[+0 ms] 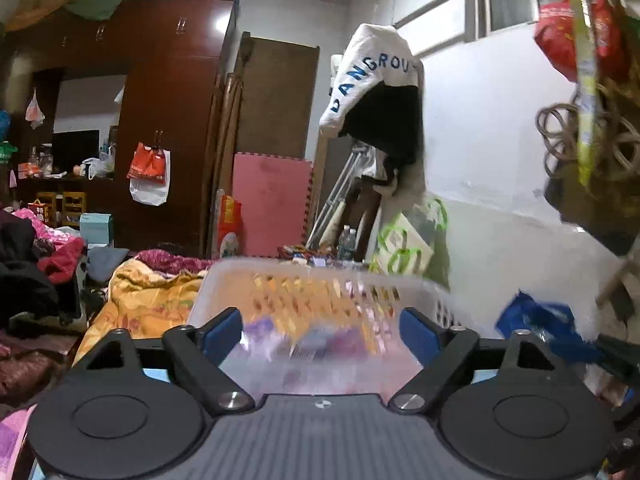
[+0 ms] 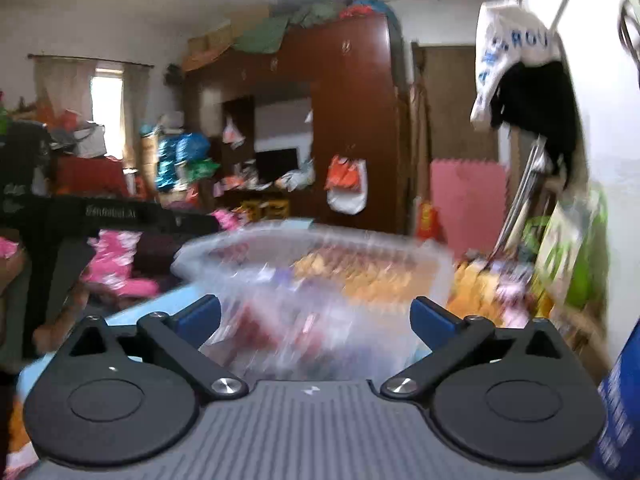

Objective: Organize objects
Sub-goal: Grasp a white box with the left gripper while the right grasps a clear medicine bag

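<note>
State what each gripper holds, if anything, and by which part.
Nothing. The left gripper and right gripper both stand wide open, pads clear of the blurred white basket in front of them.

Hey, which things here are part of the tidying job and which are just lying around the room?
Job in hand:
- white perforated basket
- left gripper, open
- right gripper, open

Lying about:
- wooden wardrobe
- pink foam mat
- white lettered garment
- orange quilt

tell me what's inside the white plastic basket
The white plastic basket is motion-blurred. Purple and pink shapes show inside; the orange is likely bedding seen through its holes. What the items are, and its bottom, cannot be made out.
</note>
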Motion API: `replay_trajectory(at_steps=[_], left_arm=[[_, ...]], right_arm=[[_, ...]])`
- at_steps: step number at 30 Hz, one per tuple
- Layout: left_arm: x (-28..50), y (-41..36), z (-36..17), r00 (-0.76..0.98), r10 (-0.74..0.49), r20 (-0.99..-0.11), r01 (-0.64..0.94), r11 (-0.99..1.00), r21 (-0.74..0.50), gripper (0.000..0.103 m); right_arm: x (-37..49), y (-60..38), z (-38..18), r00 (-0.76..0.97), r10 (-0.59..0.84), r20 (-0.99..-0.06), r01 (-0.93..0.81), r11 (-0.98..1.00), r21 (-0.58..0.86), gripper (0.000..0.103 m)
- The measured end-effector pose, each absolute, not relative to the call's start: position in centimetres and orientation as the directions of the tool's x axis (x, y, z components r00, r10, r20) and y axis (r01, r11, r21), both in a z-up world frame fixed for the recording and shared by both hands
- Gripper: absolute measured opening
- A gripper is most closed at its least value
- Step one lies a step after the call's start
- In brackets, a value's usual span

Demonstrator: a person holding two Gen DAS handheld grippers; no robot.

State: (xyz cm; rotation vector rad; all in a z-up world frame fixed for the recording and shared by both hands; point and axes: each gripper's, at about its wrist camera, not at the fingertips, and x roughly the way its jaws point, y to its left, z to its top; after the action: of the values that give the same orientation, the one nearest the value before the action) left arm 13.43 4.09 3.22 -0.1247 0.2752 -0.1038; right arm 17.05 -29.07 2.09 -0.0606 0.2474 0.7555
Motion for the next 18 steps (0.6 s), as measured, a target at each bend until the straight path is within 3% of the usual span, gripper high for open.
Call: replay_trajectory(at_steps=[4, 8, 11, 13, 14, 18], left_arm=[[9.8, 5.1, -0.2, 0.945, -0.051, -0.324, 0.025, 0.996, -0.085, 0.093], [8.1, 6.6, -2.3, 0.942, -0.038, -0.333, -0.005, 0.992, -0.129, 0.093], [9.4, 6.8, -3.2, 0.919, 0.001, -0.394, -0.043, 0.994, -0.096, 0.093], [10.3, 6.8, -3.7, 0.9, 0.039, -0.434, -0.076, 0.995, -0.069, 0.093], [10.6, 6.9, -3.9, 0.891, 0.056, -0.451, -0.091, 0.994, -0.056, 0.093], [11.1, 6.5, -4.5, 0.869, 0.092, -0.487, -0.109, 0.994, -0.005, 0.093]], right_arm=[[15.3, -29.6, -2.2, 0.645, 0.661, -0.384, -0.694, 0.717, 0.068, 0.103], [14.9, -28.6, -3.5, 0.596, 0.674, -0.437, -0.721, 0.688, 0.078, 0.103], [14.7, -27.1, -3.7, 0.573, 0.675, -0.464, -0.74, 0.67, 0.061, 0.102], [14.6, -26.5, -4.1, 0.576, 0.665, -0.475, -0.743, 0.668, 0.035, 0.094], [14.1, -26.2, -4.5, 0.578, 0.66, -0.48, -0.742, 0.67, 0.028, 0.08], [13.0, -26.8, -5.0, 0.619, 0.647, -0.446, -0.717, 0.697, 0.015, 0.078]])
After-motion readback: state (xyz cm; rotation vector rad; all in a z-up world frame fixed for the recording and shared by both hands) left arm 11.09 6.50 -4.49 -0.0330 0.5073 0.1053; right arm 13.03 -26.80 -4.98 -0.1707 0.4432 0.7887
